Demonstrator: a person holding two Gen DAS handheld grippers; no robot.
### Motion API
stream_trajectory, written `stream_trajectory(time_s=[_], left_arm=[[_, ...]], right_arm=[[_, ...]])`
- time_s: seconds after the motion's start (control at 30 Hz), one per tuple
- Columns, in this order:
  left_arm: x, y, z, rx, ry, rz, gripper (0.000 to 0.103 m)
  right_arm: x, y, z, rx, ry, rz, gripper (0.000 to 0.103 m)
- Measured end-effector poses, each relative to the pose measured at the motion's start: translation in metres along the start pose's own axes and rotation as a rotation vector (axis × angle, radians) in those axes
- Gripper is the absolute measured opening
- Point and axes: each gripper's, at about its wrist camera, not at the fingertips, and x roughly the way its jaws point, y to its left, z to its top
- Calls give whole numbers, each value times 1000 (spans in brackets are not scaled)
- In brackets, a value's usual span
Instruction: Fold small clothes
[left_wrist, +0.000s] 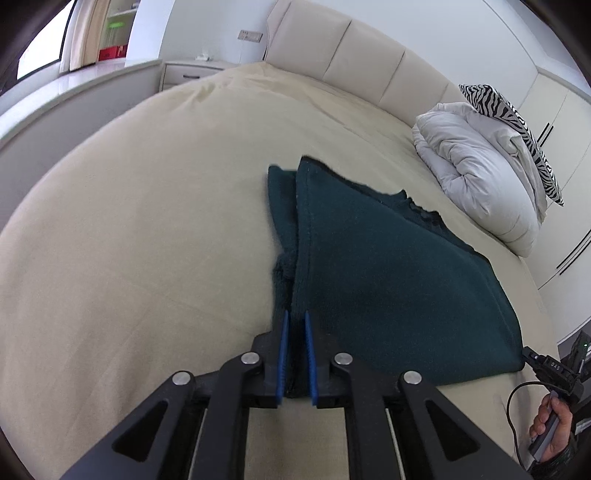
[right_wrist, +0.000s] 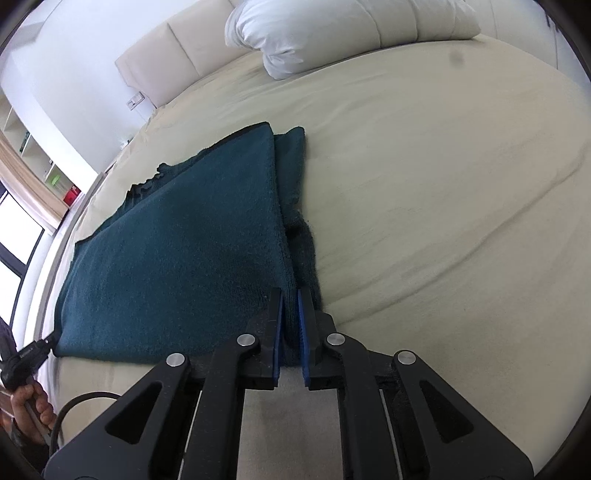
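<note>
You've got the dark green garment (left_wrist: 388, 266) lying on the bed (left_wrist: 147, 221), with one corner in each gripper. Left gripper (left_wrist: 294, 354) has its blue fingers (left_wrist: 283, 354) pinching the near left edge of the fabric, and the right gripper (right_wrist: 290, 332) is doing the same at the near right edge, fingers (right_wrist: 302, 332) closed on cloth. Both side strips already look turned in, since there's a doubled layer running along each edge.

So my read is you're mid-fold, holding the near hem ready to carry it over. The next move probably wants both grippers lifting together and travelling toward the far edge at the same pace, keeping the hem taut so the side folds don't flop open. Fleece-looking stuff like this should hold a crease okay but might drag on the sheet.

No containers anywhere in view, just the white duvet (left_wrist: 476, 166) and zebra-print pillow (left_wrist: 517, 125) piled by the headboard (left_wrist: 351, 62).
</note>
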Motion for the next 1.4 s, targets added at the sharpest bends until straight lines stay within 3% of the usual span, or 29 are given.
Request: stream_trajectory(time_s=[0.07, 0.2, 0.3, 0.4, 0.6, 0.67, 0.73, 0.77, 0.83, 0.9, 1.13, 1.27, 1.3, 1.33, 1.4], left_arm=[[-12, -12, 13, 42, -46, 8, 13], [-6, -50, 45, 165, -111, 38, 36], [23, -79, 68, 241, -117, 51, 39], [62, -97, 87, 269, -101, 66, 39], [127, -104, 103, 231, -48, 91, 39], [151, -93, 100, 221, 13, 112, 39], [155, -70, 98, 127, 7, 39, 39], [153, -64, 98, 90, 1, 5, 39], [155, -52, 98, 42, 2, -55, 38], [156, -48, 98, 18, -1, -78, 38], [155, -48, 96, 12, -9, -86, 38], [146, -41, 97, -36, -5, -83, 38], [139, -44, 95, -27, -7, -56, 38], [130, -50, 91, -14, -16, -24, 38], [107, -62, 77, 20, -31, -2, 38]], right_arm=[[-13, 4, 7, 7, -44, -12, 18], [-22, 30, 38, -16, -82, 93, 21], [-6, 61, 60, -57, -72, 159, 30], [30, 97, 82, -92, -24, 237, 30], [113, 149, 112, -79, 101, 349, 32], [141, 156, 117, -46, 138, 403, 32], [172, 149, 118, -5, 179, 377, 32], [185, 137, 118, 30, 183, 381, 27], [199, 109, 117, 111, 169, 447, 3], [203, 83, 121, 197, 143, 502, 0], [177, 24, 129, 293, -39, 402, 0], [149, -2, 126, 377, -108, 214, 4], [137, 1, 127, 362, -120, 125, 10], [122, 11, 127, 318, -140, 77, 10], [89, 38, 121, 211, -202, 122, 13]])
